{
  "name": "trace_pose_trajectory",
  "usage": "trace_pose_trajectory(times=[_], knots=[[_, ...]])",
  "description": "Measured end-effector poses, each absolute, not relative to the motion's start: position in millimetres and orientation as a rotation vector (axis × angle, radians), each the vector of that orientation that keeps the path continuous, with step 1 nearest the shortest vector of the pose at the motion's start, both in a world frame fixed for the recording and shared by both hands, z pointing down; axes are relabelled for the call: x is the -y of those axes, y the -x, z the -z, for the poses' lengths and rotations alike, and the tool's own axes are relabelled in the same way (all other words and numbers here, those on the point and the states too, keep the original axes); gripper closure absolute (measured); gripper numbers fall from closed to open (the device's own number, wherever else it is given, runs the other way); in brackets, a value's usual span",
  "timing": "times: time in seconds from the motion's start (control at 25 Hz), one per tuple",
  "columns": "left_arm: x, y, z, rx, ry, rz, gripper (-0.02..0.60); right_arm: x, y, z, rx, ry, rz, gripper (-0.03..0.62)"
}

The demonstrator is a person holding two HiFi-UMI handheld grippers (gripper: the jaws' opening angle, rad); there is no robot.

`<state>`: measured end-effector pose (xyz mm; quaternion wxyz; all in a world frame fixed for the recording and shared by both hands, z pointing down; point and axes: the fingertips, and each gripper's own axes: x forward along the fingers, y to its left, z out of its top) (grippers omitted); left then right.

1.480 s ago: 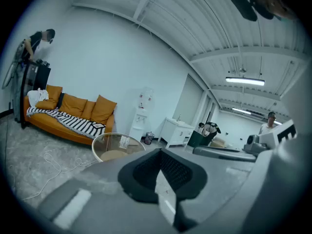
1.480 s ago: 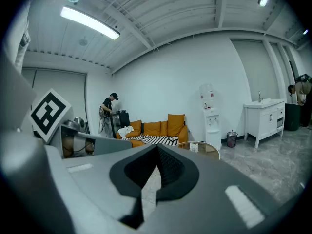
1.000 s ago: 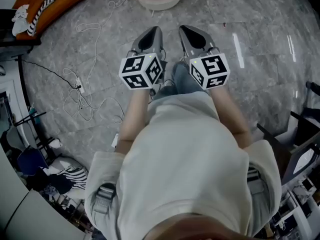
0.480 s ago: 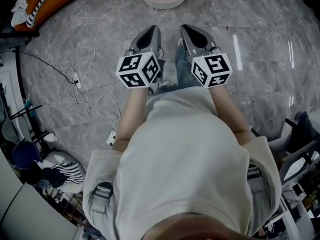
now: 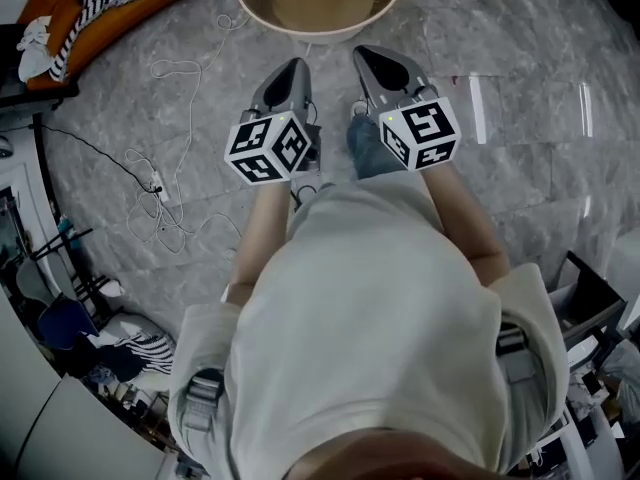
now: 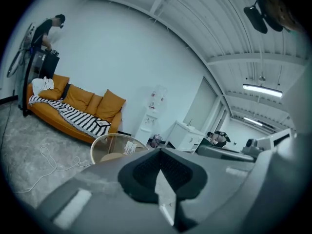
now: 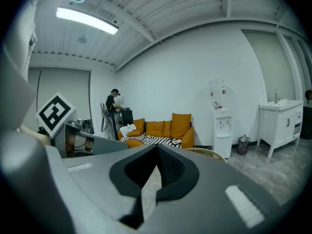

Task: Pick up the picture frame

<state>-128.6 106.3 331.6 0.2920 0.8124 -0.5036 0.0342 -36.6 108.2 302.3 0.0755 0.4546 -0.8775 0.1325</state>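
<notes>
A: Biggest first?
B: Grey stone floor all round, with white cables trailing across it at the left. Beyond, an orange sofa under a striped blanket.
A: Nearer in?
B: A round glass table just ahead of both grippers, bearing a small white card.
A: And the grippers?
B: Side by side, left gripper and right gripper, held out in front of the body. Fingers of each pressed together, gripping nothing.
A: The picture frame?
B: Hard to tell for sure. Looks like the small dark-edged square lying flat on the blanket by the sofa's end cushion, well apart from both grippers.
</notes>
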Motion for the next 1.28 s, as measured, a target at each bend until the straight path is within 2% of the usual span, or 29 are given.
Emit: trace_pose_trajectory(times=[0.52,1.28], knots=[[33,86,-338,1.416,-2.114,-0.055,0.581,29,-20,-309,2.658,-1.295,-0.383,0.595],[147,80,-429,1.340,-2.049,-0.210,0.580,153,-31,-385,2.562,-1.345,-0.542,0.595]])
